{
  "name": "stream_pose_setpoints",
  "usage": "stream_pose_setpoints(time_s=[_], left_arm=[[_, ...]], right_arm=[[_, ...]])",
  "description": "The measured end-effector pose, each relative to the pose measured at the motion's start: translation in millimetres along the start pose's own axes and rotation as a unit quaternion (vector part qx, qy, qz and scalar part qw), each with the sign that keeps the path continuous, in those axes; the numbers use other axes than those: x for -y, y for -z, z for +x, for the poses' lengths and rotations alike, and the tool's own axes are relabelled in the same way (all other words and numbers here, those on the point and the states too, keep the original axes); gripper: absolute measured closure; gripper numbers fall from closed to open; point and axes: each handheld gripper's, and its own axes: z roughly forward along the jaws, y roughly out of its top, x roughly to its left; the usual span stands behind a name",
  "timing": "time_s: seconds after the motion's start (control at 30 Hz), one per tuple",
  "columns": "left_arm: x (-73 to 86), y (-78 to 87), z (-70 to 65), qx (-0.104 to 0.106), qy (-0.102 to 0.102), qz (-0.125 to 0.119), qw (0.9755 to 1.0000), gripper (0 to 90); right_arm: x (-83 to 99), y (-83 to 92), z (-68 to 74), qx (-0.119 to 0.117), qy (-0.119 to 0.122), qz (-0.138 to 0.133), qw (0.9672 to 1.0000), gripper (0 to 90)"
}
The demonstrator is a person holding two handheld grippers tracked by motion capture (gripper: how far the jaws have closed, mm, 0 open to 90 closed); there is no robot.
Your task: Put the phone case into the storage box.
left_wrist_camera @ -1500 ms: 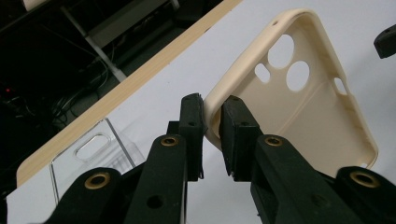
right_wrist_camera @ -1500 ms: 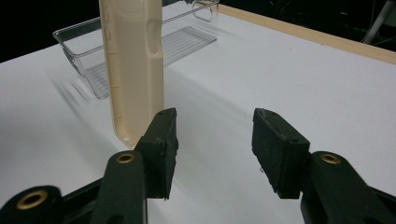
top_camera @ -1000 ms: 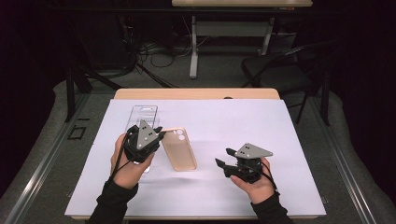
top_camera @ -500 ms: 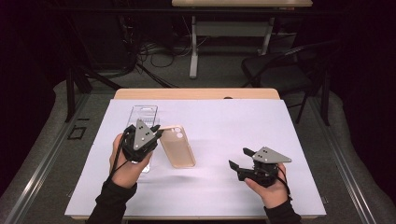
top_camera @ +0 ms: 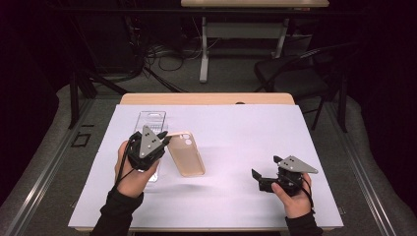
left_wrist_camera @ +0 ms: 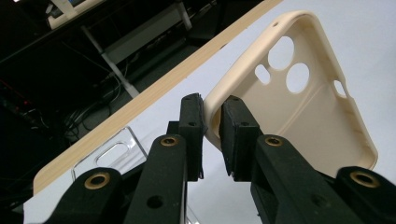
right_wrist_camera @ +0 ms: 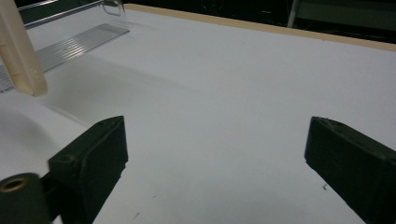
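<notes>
The beige phone case (top_camera: 186, 154) is pinched at its rim by the left tongs (left_wrist_camera: 211, 133), closed tight on the edge, and is held tilted above the white-covered counter (top_camera: 236, 128). A clear phone case (top_camera: 151, 119) lies beneath the left hand. Well apart to the right, the right tongs (right_wrist_camera: 212, 154) have just been opening and are spread wide, with nothing between them.

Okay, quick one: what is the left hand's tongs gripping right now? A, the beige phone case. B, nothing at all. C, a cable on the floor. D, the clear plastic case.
A: in the left gripper view the left tongs pinch the rim of the beige phone case, holding it tilted above the white table, while the clear case lies flat beside them.
</notes>
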Motion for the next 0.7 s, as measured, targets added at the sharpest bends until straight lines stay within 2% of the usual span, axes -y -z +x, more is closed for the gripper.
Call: stream_pose_setpoints(time_s=[0.03, 0.27, 0.4, 0.7], left_arm=[[0.0, -0.2, -0.1, 0.000, 0.000, 0.000, 1.0000, 79.9], [-0.6, -4.8, -1.5, 0.004, -0.005, 0.004, 1.0000, 79.8], [-1.1, -7.7, -2.4, 0.007, -0.007, 0.006, 0.9999, 79.8], [-3.2, -11.2, -0.2, 0.004, -0.010, 0.006, 0.9999, 79.7]], right_arm=[[0.6, -0.2, -1.1, 0.001, 0.002, -0.003, 1.0000, 0.0], [2.9, -1.0, -0.6, 0.005, -0.002, -0.005, 1.0000, 0.0], [3.5, -1.8, 0.4, 0.006, 0.007, -0.005, 0.9999, 0.0], [9.3, -5.0, -0.3, 0.004, 0.004, 0.008, 0.9999, 0.0]])
